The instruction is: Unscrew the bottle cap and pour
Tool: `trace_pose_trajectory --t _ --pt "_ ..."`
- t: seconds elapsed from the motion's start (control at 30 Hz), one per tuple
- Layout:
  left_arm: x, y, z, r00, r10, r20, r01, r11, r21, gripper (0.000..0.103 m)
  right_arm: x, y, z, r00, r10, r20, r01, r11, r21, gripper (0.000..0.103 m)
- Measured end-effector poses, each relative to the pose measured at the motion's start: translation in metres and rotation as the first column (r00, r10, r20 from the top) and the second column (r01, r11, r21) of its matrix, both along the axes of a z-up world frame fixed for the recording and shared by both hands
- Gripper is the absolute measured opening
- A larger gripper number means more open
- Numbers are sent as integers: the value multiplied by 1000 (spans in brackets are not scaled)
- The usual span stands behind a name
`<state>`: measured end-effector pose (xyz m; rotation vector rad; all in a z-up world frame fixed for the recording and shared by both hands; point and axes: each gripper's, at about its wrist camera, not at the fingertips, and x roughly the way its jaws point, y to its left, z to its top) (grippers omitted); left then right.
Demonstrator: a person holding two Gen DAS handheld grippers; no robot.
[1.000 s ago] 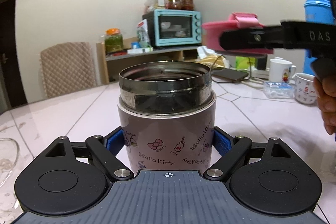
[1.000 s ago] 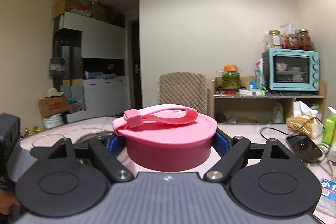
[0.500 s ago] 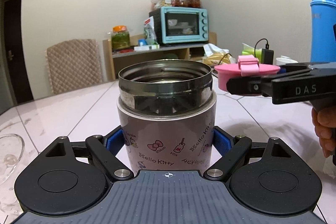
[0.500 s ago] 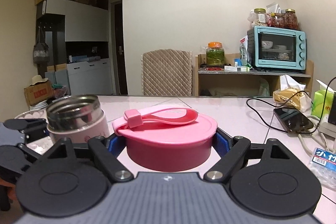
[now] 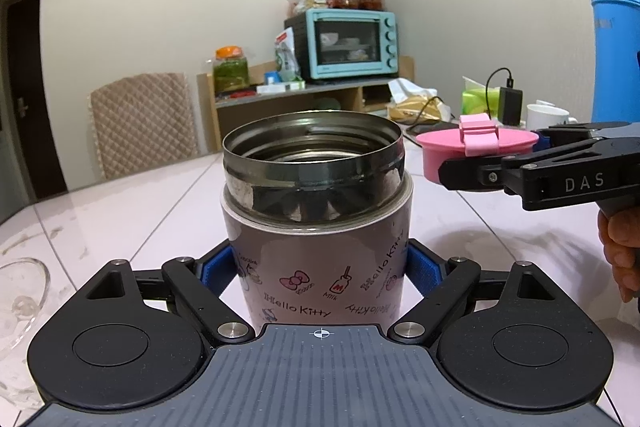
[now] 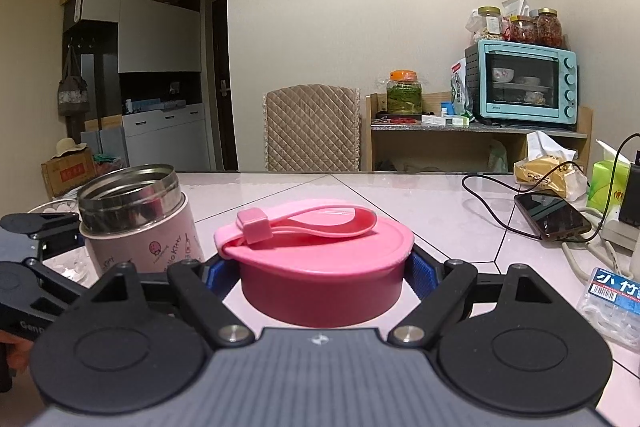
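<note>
Changed since the earlier frames: the cap (image 6: 316,267) in the right claw (image 6: 316,275) has come down from above the jar to just over the tabletop (image 6: 400,203); the left claw (image 5: 320,267) has carried the jar (image 5: 316,211) sideways, so the room behind it sits differently, and its jaws have just been opening a little, with the jar between them.

Jar: pink printed body, steel threaded mouth, cap off, upright on the tabletop between the left claw's blue pads (image 5: 422,269). A sliver of gap shows at the right pad; whether the left pad presses cannot be told. Contents not visible.

Cap: pink, strap folded on top, clamped level between the right claw's pads, to the right of the jar and apart from it.

Nearby: glass bowl (image 5: 20,299) at the left edge; phone (image 6: 552,219) and cable to the right.

Risks:
- The loosened left hold may let the jar slip or tip if it is lifted to pour before re-clamping.
- An open mouth spills if knocked by either claw.
- A cap released above the tabletop could roll towards the phone.
</note>
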<state>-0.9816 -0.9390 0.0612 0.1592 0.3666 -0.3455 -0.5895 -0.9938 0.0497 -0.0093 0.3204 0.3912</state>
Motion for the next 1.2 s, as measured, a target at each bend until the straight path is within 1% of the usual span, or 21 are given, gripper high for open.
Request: trace_pose_trajectory --t 0.03,0.07,0.1,0.17,0.2,0.27,0.3,0.37,0.4,0.47,0.53,0.57,0.63,0.9,1.0,1.2 --pt "-6 -4 2 1000 -2 0 2 1000 4 92 -1 0 0 1000 0 -1 0 1000 -2 85" --pt "-1 -4 1 1000 -1 -2 1 1000 6 93 -1 0 0 1000 1 -2 -1 1000 -2 85" --pt "-3 -4 -1 1000 -2 -6 2 1000 7 93 -1 0 0 1000 1 -4 -1 1000 -3 85" --pt "-23 -8 0 1000 -6 -14 6 1000 9 93 -2 1 -1 1000 0 -7 0 1000 -4 85" --pt "-17 -7 -1 1000 -6 -16 6 1000 9 93 -2 1 -1 1000 1 -8 -1 1000 -4 85" --pt "14 1 -2 1000 -6 -17 6 1000 6 93 -3 3 -2 1000 2 -14 -2 1000 -8 85" --pt "17 2 -3 1000 -6 -17 6 1000 2 93 -3 3 -3 1000 4 -16 -4 1000 -8 85" --pt "45 12 -3 1000 -6 -20 6 1000 0 93 -4 4 -4 1000 5 -18 -6 1000 -10 85" --pt "51 15 -3 1000 -7 -21 7 1000 1 93 -4 4 -4 1000 5 -19 -5 1000 -13 85" --pt "93 28 -3 1000 -7 -23 7 1000 1 93 -4 4 -4 1000 3 -24 -4 1000 -14 85" --pt "96 32 -3 1000 -7 -26 7 1000 6 94 -4 3 -4 1000 3 -25 -3 1000 -15 85" --pt "108 36 -3 1000 -7 -29 7 1000 7 95 -4 3 -4 1000 3 -24 -3 1000 -15 85" --pt "119 42 -3 999 -9 -33 9 1000 10 96 -5 4 -4 1000 5 -25 -5 1000 -17 85" --pt "143 69 -3 998 -22 -53 22 1000 8 97 -4 6 -8 999 8 -39 -10 999 -30 85" --pt "170 88 -1 998 -28 -63 29 1000 10 97 -3 7 -9 999 7 -53 -9 999 -36 85" --pt "177 103 -3 997 -39 -71 40 999 20 101 -1 8 -13 997 8 -81 -12 998 -58 85"
